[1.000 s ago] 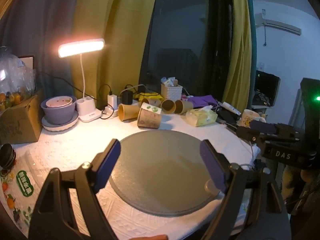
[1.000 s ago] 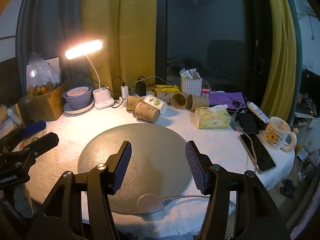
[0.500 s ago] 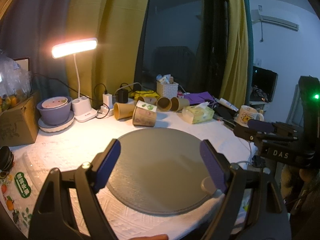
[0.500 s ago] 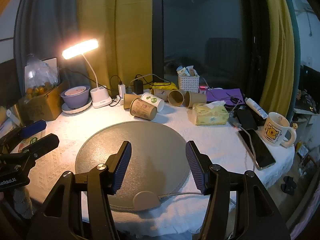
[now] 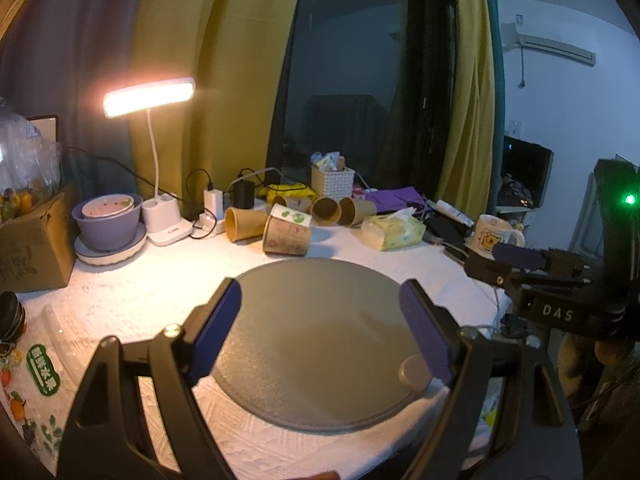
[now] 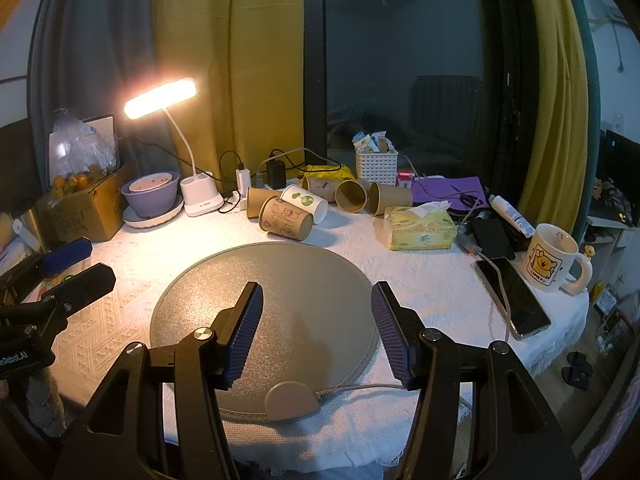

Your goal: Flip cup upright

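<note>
Holding both tools above the near edge of the counter [image 6: 420,280], we have the left gripper [image 5: 320,332] spread wide with nothing between its blue pads, and the right gripper [image 6: 316,330] spread wide too, also empty. Both hang over the round grey mat [image 6: 280,276] that covers the middle of the white cloth.

We count six paper cups lying on their sides in a cluster toward the far edge, just beyond the mat. The cup [image 6: 286,218] nearest the mat is brown with a printed drawing; its long axis runs roughly along the far edge, tilted a little toward us, with the mouth facing the counter's left side and the closed base toward the right. Just behind it lies a white cup [image 6: 306,202] with green leaf prints, touching or nearly touching it. Four plain brown cups [image 6: 352,196] lie around them, three showing open mouths toward us.

We also see one lit desk lamp [image 6: 160,98], one purple bowl [image 6: 150,192] on a plate at the far left, one tissue box [image 6: 420,228], one white basket [image 6: 376,164], one cartoon mug [image 6: 554,258] and one phone [image 6: 514,296] at the right edge.
</note>
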A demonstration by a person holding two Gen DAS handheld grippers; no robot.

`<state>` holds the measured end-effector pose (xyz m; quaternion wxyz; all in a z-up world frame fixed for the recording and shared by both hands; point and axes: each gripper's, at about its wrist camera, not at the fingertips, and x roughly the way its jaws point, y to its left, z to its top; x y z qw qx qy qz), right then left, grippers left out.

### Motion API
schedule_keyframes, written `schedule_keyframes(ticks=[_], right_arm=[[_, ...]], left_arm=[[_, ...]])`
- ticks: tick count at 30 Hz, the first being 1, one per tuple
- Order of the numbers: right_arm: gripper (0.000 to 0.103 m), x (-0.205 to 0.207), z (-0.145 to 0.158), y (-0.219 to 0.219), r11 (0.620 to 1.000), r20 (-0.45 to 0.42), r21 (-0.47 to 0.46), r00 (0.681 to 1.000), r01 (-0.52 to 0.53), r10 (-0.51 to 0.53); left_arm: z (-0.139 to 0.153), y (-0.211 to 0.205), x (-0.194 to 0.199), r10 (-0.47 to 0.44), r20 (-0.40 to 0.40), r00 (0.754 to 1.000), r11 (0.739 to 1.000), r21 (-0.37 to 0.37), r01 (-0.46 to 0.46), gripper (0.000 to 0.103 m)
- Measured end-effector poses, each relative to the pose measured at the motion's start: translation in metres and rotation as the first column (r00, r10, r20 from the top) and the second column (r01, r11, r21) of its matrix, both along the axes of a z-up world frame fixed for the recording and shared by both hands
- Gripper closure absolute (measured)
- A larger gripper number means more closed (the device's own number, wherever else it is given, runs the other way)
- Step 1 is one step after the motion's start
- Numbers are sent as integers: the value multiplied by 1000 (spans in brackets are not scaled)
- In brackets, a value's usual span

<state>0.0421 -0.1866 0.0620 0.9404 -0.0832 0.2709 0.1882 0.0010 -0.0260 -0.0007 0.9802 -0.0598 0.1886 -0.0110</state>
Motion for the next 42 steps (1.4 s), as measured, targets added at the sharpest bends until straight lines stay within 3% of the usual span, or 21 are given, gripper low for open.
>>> schedule_keyframes(ticks=[42], right_arm=[[44, 1, 1, -1, 1000, 0, -1, 1000, 0, 0]], left_arm=[[5, 0, 2, 1, 0, 1000, 1000, -2, -1, 20]])
